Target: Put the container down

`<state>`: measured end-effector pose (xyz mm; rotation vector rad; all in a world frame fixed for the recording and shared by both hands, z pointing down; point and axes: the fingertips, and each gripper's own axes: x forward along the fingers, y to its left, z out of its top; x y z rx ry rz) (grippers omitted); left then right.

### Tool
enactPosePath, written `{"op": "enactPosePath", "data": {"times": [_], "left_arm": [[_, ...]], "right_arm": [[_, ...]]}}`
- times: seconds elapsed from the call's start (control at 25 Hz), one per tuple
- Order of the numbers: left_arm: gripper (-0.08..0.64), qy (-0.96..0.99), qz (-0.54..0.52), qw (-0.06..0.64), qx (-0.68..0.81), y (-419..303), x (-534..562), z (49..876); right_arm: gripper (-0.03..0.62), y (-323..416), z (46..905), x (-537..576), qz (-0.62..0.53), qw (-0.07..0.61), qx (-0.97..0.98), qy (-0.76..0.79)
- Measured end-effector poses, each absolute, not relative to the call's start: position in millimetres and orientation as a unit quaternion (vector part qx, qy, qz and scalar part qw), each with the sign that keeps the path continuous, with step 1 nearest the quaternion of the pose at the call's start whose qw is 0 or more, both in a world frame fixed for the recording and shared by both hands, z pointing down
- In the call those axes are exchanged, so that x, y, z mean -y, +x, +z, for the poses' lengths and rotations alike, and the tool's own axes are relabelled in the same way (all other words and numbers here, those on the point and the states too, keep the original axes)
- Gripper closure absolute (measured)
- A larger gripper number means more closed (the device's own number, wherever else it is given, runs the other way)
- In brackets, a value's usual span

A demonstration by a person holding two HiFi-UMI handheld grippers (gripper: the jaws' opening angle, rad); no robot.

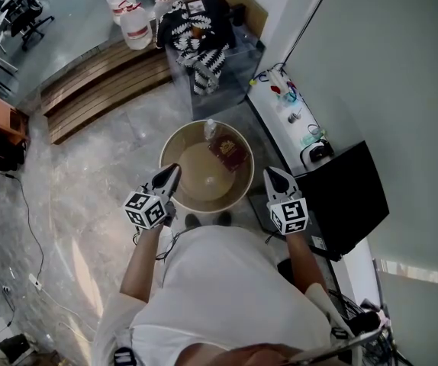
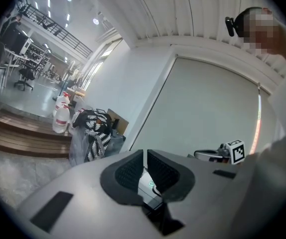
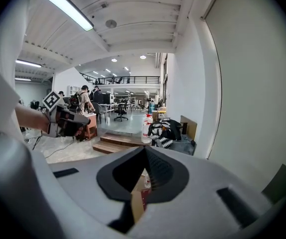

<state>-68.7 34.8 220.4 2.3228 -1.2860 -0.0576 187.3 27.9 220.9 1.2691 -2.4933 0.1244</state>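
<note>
A round beige container [image 1: 204, 181] hangs between my two grippers above the marble floor, in front of the person's body. Inside it lie a dark red packet [image 1: 229, 152] and a small clear bottle [image 1: 210, 128]. My left gripper [image 1: 170, 175] is shut on the container's left rim, and my right gripper [image 1: 272, 177] is shut on its right rim. In the right gripper view the jaws [image 3: 144, 173] stand together with a beige strip of rim [image 3: 136, 205] pinched between them. The left gripper view shows its jaws [image 2: 145, 171] almost touching; the rim there is hard to make out.
A clear box draped with black-and-white cloth [image 1: 200, 40] stands ahead, with white jugs [image 1: 127, 14] and wooden steps [image 1: 104, 82] to its left. A white shelf with small items [image 1: 291, 113] and a black panel [image 1: 341, 197] line the wall on the right.
</note>
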Motion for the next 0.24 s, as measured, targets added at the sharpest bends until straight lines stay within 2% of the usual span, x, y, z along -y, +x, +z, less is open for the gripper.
{"op": "enactPosePath", "data": {"times": [0.24], "left_arm": [[0.532,0.849,-0.025,0.241,0.469,-66.3,-32.2,218.6]], "right_arm": [[0.598,188.4,220.0,-27.6,0.044,0.171,0.877,0.447]]}}
